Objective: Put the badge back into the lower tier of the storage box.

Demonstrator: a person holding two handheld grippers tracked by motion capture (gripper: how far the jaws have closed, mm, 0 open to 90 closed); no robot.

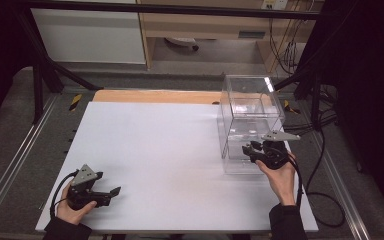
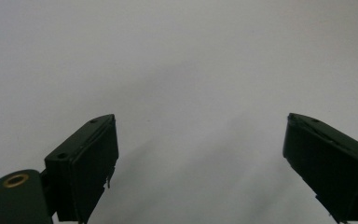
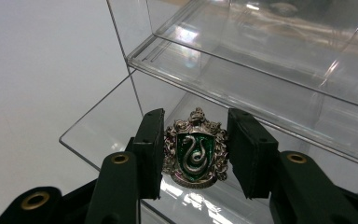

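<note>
Gripping one green snake-crest badge [image 3: 196,154] with right gripper [image 3: 196,151], at one clear shelved case [image 1: 250,120] far right. Idling near left: left gripper [image 1: 111,192], jaws apart over white table [image 1: 170,150]. Case's far side blurring in reflections.

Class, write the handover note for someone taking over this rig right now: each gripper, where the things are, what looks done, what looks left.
Right gripper: shut on the green snake-crest badge, held at the open front of the clear acrylic shelf case, over its lower shelf.
Left gripper: open, holding nothing, resting low at the near left of the white table.
Done: badge picked up and brought to the case.
Left, probably: set the badge on a shelf, open, back out. The case's shelves look bare otherwise.
</note>
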